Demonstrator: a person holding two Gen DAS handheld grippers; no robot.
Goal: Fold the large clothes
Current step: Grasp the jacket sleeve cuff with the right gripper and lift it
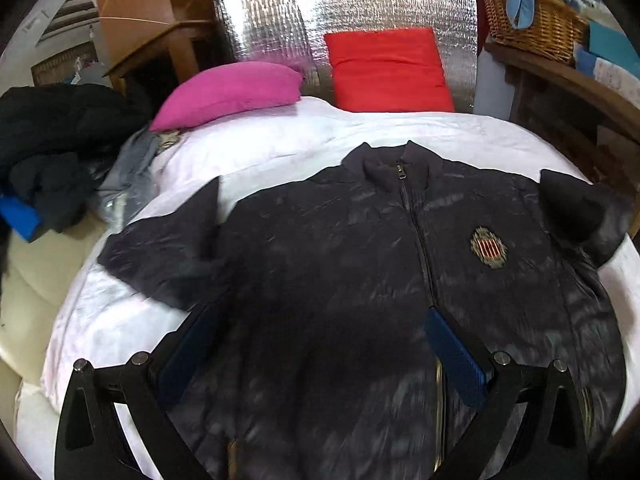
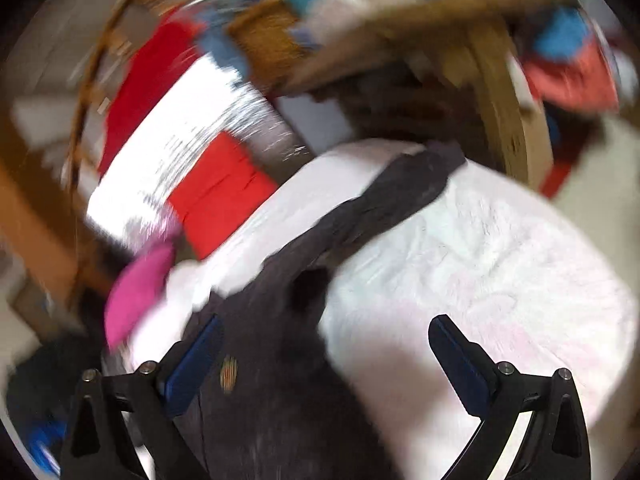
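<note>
Dark puffer jacket flat on the bed, both claws wide and empty.

Dark navy quilted zip-front jacket [image 1: 360,264] lies face up on white bedcover [image 1: 120,320], collar toward pink cushion [image 1: 228,94] and red cushion [image 1: 388,70]; zip closed, striped crest badge [image 1: 488,248] on chest. Left gripper [image 1: 320,344] hovers over the lower front, jaws spread, holding nothing. Right gripper [image 2: 324,356], view heavily blurred, jaws likewise spread, above the jacket's right side with one sleeve [image 2: 400,192] trailing across the cover. Judgement: light, soft, puffy; shiny shell likely slippery and springy, so folds may creep open. Best grips: sleeve cuff, hem corner or shoulder seam, pinching both layers.
</note>
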